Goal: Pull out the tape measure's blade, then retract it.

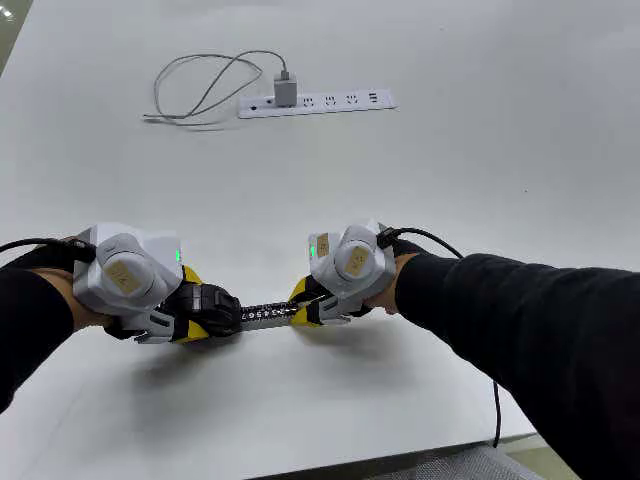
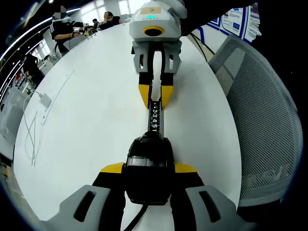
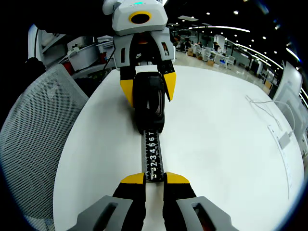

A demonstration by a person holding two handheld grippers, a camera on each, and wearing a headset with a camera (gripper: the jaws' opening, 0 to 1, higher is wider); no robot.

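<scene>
Tape measure (image 2: 149, 168) sits low over the desk (image 1: 450, 180), at 8 o'clock in head view. Its black body is clamped between the yellow pads of the left tool (image 1: 195, 303), which is closed on it from both sides. Whether the body touches the desk cannot be told.

Blade (image 3: 152, 154) comes out of the body toward 3 o'clock, a short run only, digits 2 to 7 readable in right gripper view. Right tool (image 3: 154, 179) is at 6 o'clock in head view, jaws closed tight on the blade's free end, pinching it flat. The two tools face each other, near but apart, blade straight between them.

Power strip (image 1: 315, 102) with a plugged charger (image 1: 286, 92) and looped cable (image 1: 195, 85) lies at 12 o'clock, well apart, not involved. Mesh chair (image 2: 260, 120) stands beside the desk edge at 3 o'clock in left gripper view.

Step judged: pull-out, early, little blade out. Next move calls for the right tool drawing off toward 3 o'clock in line with the blade, grip firm, left tool holding the body steady. After that, a guided return, not a free snap-back.
</scene>
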